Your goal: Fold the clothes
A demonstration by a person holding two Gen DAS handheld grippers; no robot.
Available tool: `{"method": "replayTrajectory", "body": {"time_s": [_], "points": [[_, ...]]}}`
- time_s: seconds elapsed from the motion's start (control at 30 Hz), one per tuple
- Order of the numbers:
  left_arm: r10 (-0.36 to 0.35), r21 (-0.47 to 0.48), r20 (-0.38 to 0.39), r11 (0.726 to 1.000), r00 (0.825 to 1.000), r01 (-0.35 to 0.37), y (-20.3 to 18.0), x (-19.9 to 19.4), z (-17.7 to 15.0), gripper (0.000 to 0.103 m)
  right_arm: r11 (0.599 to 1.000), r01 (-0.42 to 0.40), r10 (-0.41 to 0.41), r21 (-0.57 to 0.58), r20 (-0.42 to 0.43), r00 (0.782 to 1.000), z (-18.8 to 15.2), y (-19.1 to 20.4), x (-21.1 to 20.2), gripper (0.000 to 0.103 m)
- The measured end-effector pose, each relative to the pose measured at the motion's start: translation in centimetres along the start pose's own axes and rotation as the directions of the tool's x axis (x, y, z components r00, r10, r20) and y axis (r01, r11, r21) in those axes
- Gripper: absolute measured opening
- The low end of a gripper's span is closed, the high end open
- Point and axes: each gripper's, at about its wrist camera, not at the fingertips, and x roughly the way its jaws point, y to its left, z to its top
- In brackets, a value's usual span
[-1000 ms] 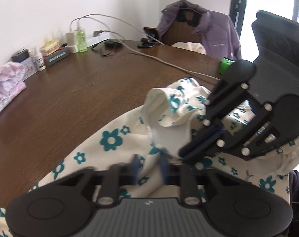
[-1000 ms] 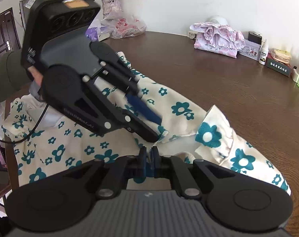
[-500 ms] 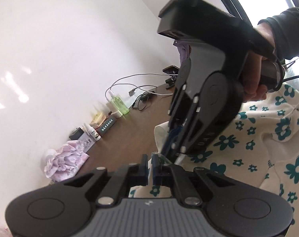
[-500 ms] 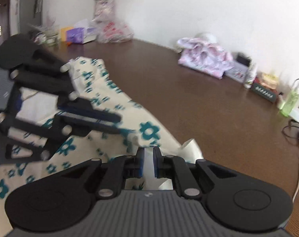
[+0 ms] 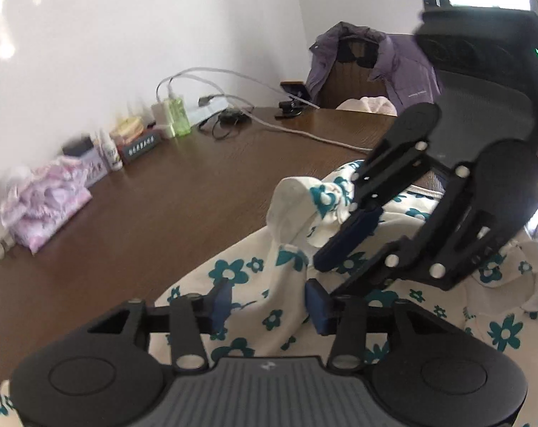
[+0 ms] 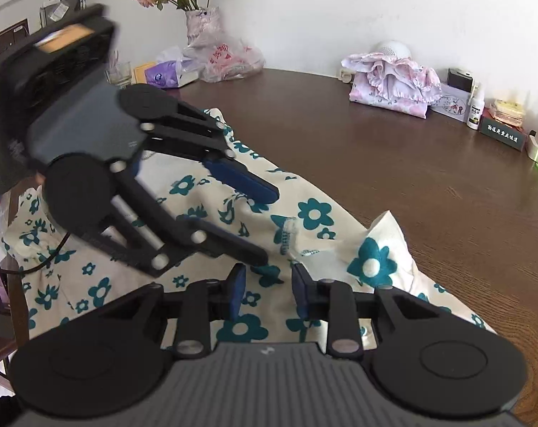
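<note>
A cream garment with teal flowers (image 5: 233, 267) lies crumpled on the brown table (image 5: 169, 192); one bunched end (image 5: 294, 206) sticks up. My left gripper (image 5: 269, 306) is open just above the cloth, with fabric showing between its blue pads (image 5: 221, 302). The right gripper (image 5: 330, 277) hovers close on the right, also open. In the right wrist view the garment (image 6: 315, 210) spreads from the left to the near edge. My right gripper (image 6: 269, 291) stands open over it, and the left gripper (image 6: 270, 226) hangs open right in front.
A pink clothes pile (image 6: 393, 82), small bottles and boxes (image 6: 500, 124) line the wall. Cables (image 5: 286, 128) and a green bottle (image 5: 178, 110) lie at the back. A purple jacket (image 5: 404, 67) hangs on a chair. A vase of roses (image 6: 201, 21) and bags stand far left.
Both grippers were shut on the garment and lifted it half a second ago. Now both have come back down, opened and let the cloth go onto the table.
</note>
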Motion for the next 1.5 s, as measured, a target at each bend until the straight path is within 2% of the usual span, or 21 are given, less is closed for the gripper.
{"method": "replayTrajectory", "body": {"time_s": [0.1,0.2,0.27,0.3,0.33,0.43,0.53,0.63,0.7,0.77,0.83,0.9,0.97,1.07,1.1,1.2,1.23,1.27,1.37,1.47,1.5], "points": [[-0.126,-0.115,-0.026,0.986,0.992,0.122,3.1,0.5,0.7,0.048,1.0,0.012,-0.012,0.022,0.002,1.0,-0.1,-0.1,0.4,0.024],[-0.186,-0.209,-0.045,0.963,0.981,0.173,5.0,1.7,1.4,0.047,0.997,0.055,-0.055,0.048,-0.012,0.998,-0.2,-0.4,1.2,0.006],[-0.212,-0.229,-0.075,0.955,0.974,0.19,5.3,2.5,1.6,0.039,0.993,0.092,-0.091,0.072,-0.016,0.996,-0.3,-0.6,1.4,0.005],[-0.21,-0.219,-0.089,0.958,0.974,0.187,5.1,2.7,1.6,0.03,0.99,0.11,-0.109,0.089,-0.016,0.994,-0.3,-0.8,1.4,0.005],[-0.192,-0.202,-0.087,0.964,0.978,0.172,4.6,2.6,1.6,0.007,0.987,0.125,-0.125,0.096,-0.014,0.992,-0.3,-0.8,1.3,0.005],[-0.075,-0.106,-0.007,0.992,0.997,0.074,2.4,1.4,1.2,0.005,0.995,0.032,-0.034,0.098,0.015,0.999,-0.3,-0.7,0.0,0.006],[0.05,0.06,0.085,0.997,0.995,-0.055,-0.9,0.3,0.3,0.008,0.99,-0.058,0.057,0.128,0.013,0.998,-0.1,-0.7,0.6,0.007],[0.114,0.197,0.038,0.973,0.993,-0.119,-3.4,0.9,-0.5,0.012,0.983,0.016,-0.016,0.183,0.0,1.0,0.0,-1.5,1.6,0.006],[0.106,0.255,0.038,0.961,0.994,-0.112,-4.6,0.6,-0.9,0.015,0.967,0.064,-0.066,0.246,0.001,0.998,-0.1,-2.8,0.9,0.007],[0.058,0.281,0.04,0.957,0.998,-0.067,-5.3,0.2,-1.2,0.042,0.947,0.094,-0.1,0.307,0.004,0.995,-0.5,-3.9,0.1,0.01],[0.036,0.265,0.033,0.963,0.999,-0.044,-5.5,0.5,-1.3,0.045,0.925,0.095,-0.105,0.369,0.008,0.994,-1.0,-4.9,-0.7,0.013],[0.014,0.221,0.023,0.975,1.0,-0.019,-4.9,0.1,-1.0,0.044,0.909,0.029,-0.058,0.416,0.059,0.997,-1.1,-5.2,-1.9,0.018],[-0.013,0.174,0.031,0.985,0.999,0.007,-4.0,-1.4,-0.6,0.044,0.919,-0.022,-0.024,0.393,0.111,0.994,-0.6,-4.4,-2.6,0.024],[0.005,0.1,0.094,0.995,0.996,-0.015,-2.2,-5.0,-0.4,0.05,0.951,-0.037,-0.006,0.306,0.14,0.99,0.3,-2.8,-2.1,0.024],[0.032,0.063,0.108,0.997,0.994,-0.039,-1.6,-5.8,-0.6,0.052,0.96,-0.035,-0.005,0.278,0.14,0.99,0.8,-2.3,-1.6,0.023],[0.129,-0.094,0.091,0.988,0.987,-0.12,0.6,-6.0,-1.0,0.053,0.974,-0.012,-0.007,0.225,0.083,0.997,1.5,-1.2,0.5,0.001],[0.139,-0.126,0.068,0.983,0.988,-0.13,1.0,-5.5,-1.3,0.052,0.975,-0.001,-0.012,0.222,0.054,0.998,1.5,-0.9,1.1,0.001],[0.14,-0.144,0.044,0.981,0.989,-0.132,1.3,-5.0,-1.5,0.051,0.976,0.011,-0.017,0.218,0.026,1.0,1.5,-0.7,1.7,0.001],[0.183,-0.079,0.002,0.98,0.983,-0.183,1.5,-4.0,-2.7,0.05,0.989,0.026,-0.031,0.145,0.031,0.999,1.7,0.2,1.2,0.001],[0.181,-0.095,-0.033,0.978,0.983,-0.184,2.5,-3.4,-2.9,0.048,0.997,0.041,-0.044,0.069,0.04,0.998,1.9,1.1,0.6,0.01],[0.169,-0.102,-0.036,0.98,0.985,-0.172,2.9,-3.4,-3.1,0.049,0.998,0.047,-0.048,0.043,0.043,0.998,2.0,1.4,0.4,0.024]]}}
